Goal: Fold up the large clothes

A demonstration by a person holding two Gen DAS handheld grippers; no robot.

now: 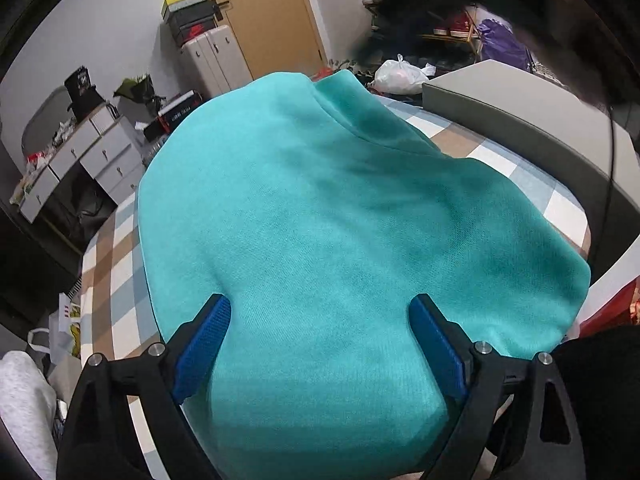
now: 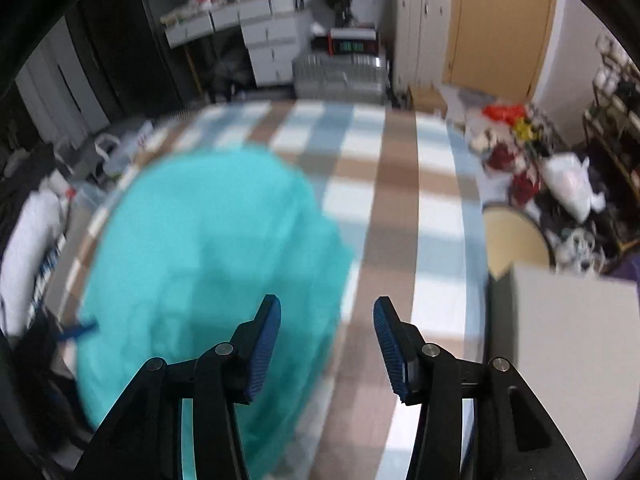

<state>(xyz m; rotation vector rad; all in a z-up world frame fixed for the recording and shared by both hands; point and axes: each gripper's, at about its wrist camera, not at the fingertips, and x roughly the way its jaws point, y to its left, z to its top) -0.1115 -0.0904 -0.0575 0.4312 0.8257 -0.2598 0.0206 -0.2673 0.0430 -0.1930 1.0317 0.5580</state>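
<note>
**Both grippers free above a folded top: the fold could slip or get snagged**

The teal top (image 1: 340, 220) lies on the checked bed (image 1: 108, 264), already doubled into a compact, rounded bundle with a folded edge running across its far side. In the right wrist view the same top (image 2: 208, 264) sits left of centre, with bare checked bed (image 2: 400, 200) to its right.

The left gripper (image 1: 320, 340) hangs over the near part of the top, its blue pads (image 1: 202, 348) spread wide with nothing pinched between them. The right gripper (image 2: 327, 344) also stands apart, less widely, over the top's right edge and the bed; no cloth is caught in it. That view is blurred, so fine creases there cannot be read.

Risks, as I judge them:

- The bundle looks puffy rather than flat. Thick fleece tends to spring back, so the upper layer may creep open if left unpressed.
- A low pass of the spread left pads could drag the upper layer and undo the fold.
- If another fold is wanted, pinching only the upper layer would peel it off rather than carry the whole stack.
- The grey box (image 1: 520, 112) lies just beside the top's far right edge; a sweep that way could bump it.
</note>
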